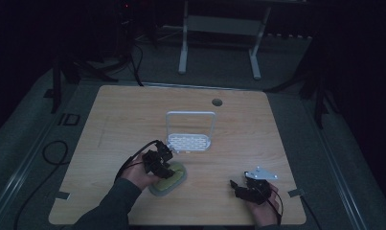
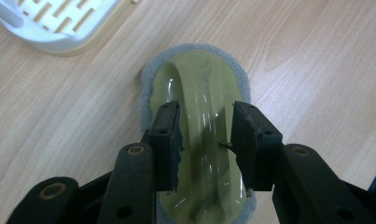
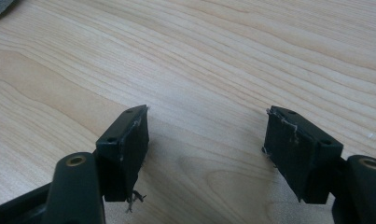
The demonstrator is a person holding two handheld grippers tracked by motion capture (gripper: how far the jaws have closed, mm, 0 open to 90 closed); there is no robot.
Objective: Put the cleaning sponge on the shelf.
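Left gripper (image 1: 158, 162): black body throughout; two black arm links carrying round brass-coloured pivot bushings; blocky rectangular jaw pads (image 2: 166, 140) with small recessed screw holes; pad facing frayed, loose threads at the edges; a black cable (image 1: 133, 158) loops from its rear. Right gripper (image 1: 248, 188): same black construction; a grey three-cornered plate (image 1: 261, 173) on top, pierced by small holes; pads (image 3: 125, 149) worn, a tuft of fibres hanging from the lower edge; brass bushings on both links. Left forearm in a dark long sleeve (image 1: 111, 206).
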